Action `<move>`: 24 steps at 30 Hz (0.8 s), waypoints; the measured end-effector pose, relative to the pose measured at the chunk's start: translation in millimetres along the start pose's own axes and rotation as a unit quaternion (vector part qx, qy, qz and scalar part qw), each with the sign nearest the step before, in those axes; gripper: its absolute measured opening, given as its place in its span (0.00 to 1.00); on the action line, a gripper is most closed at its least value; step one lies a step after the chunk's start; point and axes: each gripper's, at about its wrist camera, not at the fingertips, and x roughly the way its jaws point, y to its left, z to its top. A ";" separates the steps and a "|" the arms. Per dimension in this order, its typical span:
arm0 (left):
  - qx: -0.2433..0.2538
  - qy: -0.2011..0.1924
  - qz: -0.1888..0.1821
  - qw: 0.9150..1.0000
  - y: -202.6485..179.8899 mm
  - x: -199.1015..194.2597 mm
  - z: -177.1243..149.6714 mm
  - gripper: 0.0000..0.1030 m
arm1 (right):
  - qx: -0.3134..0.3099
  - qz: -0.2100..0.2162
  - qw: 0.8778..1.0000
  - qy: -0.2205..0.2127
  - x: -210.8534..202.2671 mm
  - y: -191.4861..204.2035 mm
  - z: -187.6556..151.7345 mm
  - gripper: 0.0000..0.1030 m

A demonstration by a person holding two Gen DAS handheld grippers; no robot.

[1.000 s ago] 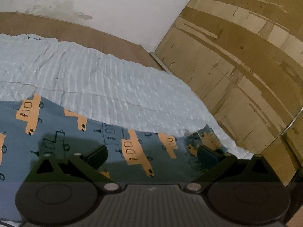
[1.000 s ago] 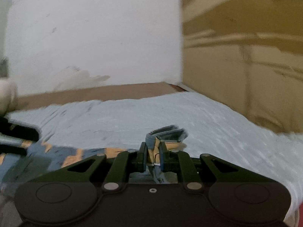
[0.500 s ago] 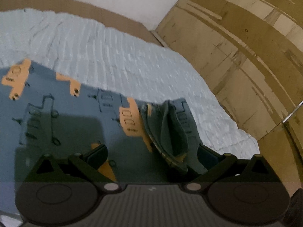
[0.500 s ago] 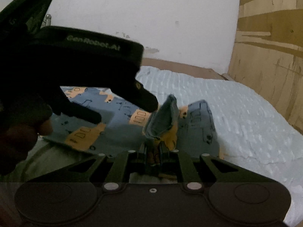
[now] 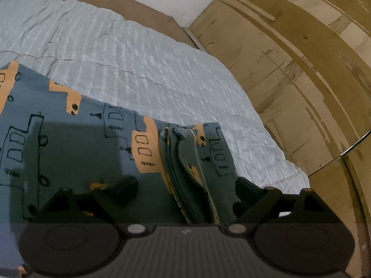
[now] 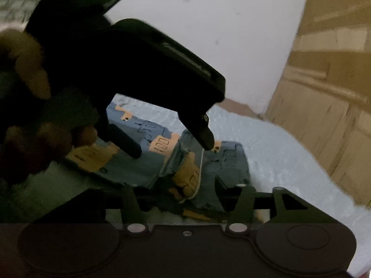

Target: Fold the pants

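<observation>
The pants point(image 5: 69, 157) lie partly folded on the bed point(image 5: 139, 69); the right tool point(image 6: 178, 199) is opening, releasing the cuff point(image 5: 185, 173); the left tool point(image 5: 183, 192), closing, grips nothing. Squaring remains.

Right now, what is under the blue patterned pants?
The pants lie on a pale quilted bedspread, visible beyond their far edge. What is directly beneath the fabric is covered, including under the bunched fold.

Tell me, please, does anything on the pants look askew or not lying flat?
Yes. One edge of the pants stands up as a bunched ridge between the fingers of the closing left gripper instead of lying flat. The opening right gripper has that same ridge between its fingers. The bedspread looks ordinary.
</observation>
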 end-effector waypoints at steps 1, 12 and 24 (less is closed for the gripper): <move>-0.002 0.000 -0.001 1.000 0.2 0.2 0.5 0.90 | -0.014 -0.001 1.000 -0.003 0.9 2.3 0.3 0.56; -0.002 0.009 0.007 1.000 -2.5 -1.0 -1.0 0.84 | -0.028 0.013 0.999 -0.024 -8.6 6.9 0.9 0.15; -0.069 0.012 0.004 0.998 -2.2 22.3 3.0 0.28 | 0.159 0.052 0.986 -0.028 -21.4 -40.3 5.9 0.14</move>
